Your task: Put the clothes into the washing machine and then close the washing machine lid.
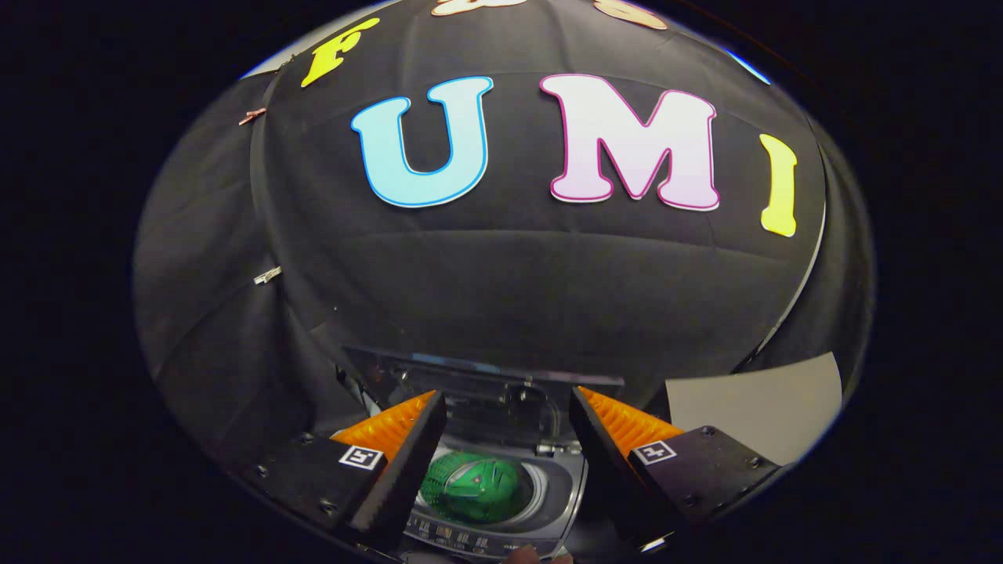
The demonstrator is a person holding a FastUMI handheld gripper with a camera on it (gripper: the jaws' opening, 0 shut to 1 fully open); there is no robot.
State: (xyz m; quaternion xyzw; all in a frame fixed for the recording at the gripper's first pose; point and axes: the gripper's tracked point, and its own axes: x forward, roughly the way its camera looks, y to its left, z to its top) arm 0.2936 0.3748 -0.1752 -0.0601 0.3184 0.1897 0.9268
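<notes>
Held high and tipped forward, hand-held gripper (501, 462) released, both fingers spread wide with nothing between the pads and nothing touched. Directly below the gap between the fingers, one small top-loading washer (501, 486), seen from above. Lid (478, 392) raised, standing upright at the far side of the washer, just beyond the fingertips, clear and showing reflections. Inside the round drum (541, 489), one bundle of green clothes (474, 487), lying nearer the left finger than the right and well below both. Along the near edge of the washer, closest to the gripper's body, one control strip (470, 540) with a row of small buttons, too small to tell apart. Beyond the right finger, one pale sheet (752, 407) lying flat beside the washer on the dark surface (258, 423). Black cloth wall (509, 290) rising behind the washer, two small clips (266, 275) pinned to it off to the left.
</notes>
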